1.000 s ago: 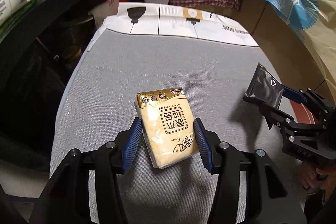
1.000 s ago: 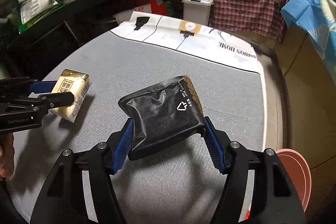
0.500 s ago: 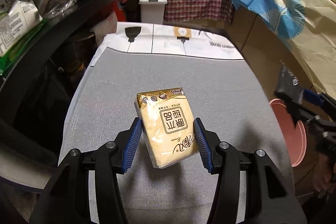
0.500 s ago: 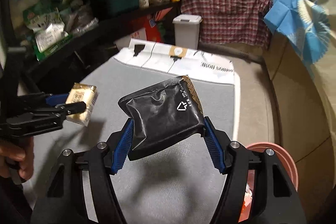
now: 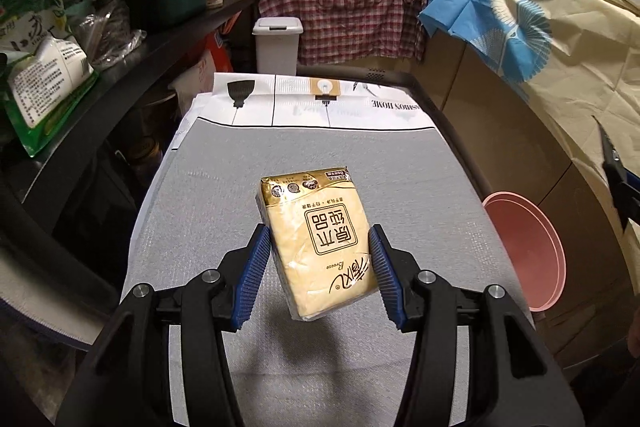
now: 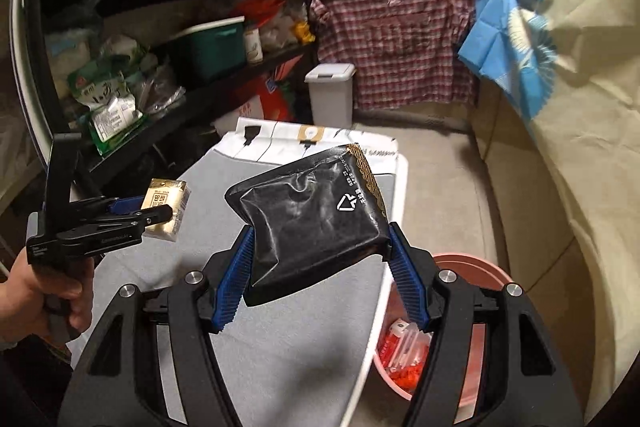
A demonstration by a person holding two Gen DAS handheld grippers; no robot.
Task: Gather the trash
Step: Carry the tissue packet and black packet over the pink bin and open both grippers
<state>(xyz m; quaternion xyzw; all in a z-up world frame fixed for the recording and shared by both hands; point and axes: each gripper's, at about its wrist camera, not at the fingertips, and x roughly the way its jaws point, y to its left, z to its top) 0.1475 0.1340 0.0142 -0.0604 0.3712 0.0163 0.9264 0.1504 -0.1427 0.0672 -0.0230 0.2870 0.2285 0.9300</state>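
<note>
A yellow tissue pack [image 5: 320, 243] with gold top hangs above the grey table [image 5: 248, 163], pinched between the blue pads of my left gripper [image 5: 318, 279]. The same tissue pack [image 6: 166, 207] and left gripper [image 6: 160, 215] show at the left of the right wrist view, held by a hand [image 6: 44, 295]. My right gripper [image 6: 320, 275] is shut on a crumpled black foil pouch [image 6: 316, 223], raised above the table's right edge near the pink bin [image 6: 476, 267]. In the left wrist view the pink bin [image 5: 532, 251] stands on the floor to the table's right, and the right gripper's dark tip [image 5: 618, 179] shows at the frame's right edge.
Red and white wrappers [image 6: 404, 359] lie inside the pink bin. A white lidded bin [image 5: 278, 43] stands beyond the table's far end. Black shelves [image 6: 160, 67] loaded with bags and a green box line the left. Cloth-covered cabinets [image 5: 560, 67] run along the right.
Both grippers rose with their loads. The right one swung right, past the table edge toward the pink bin, whose inside now shows. The left one lifted the tissue pack higher off the table.
</note>
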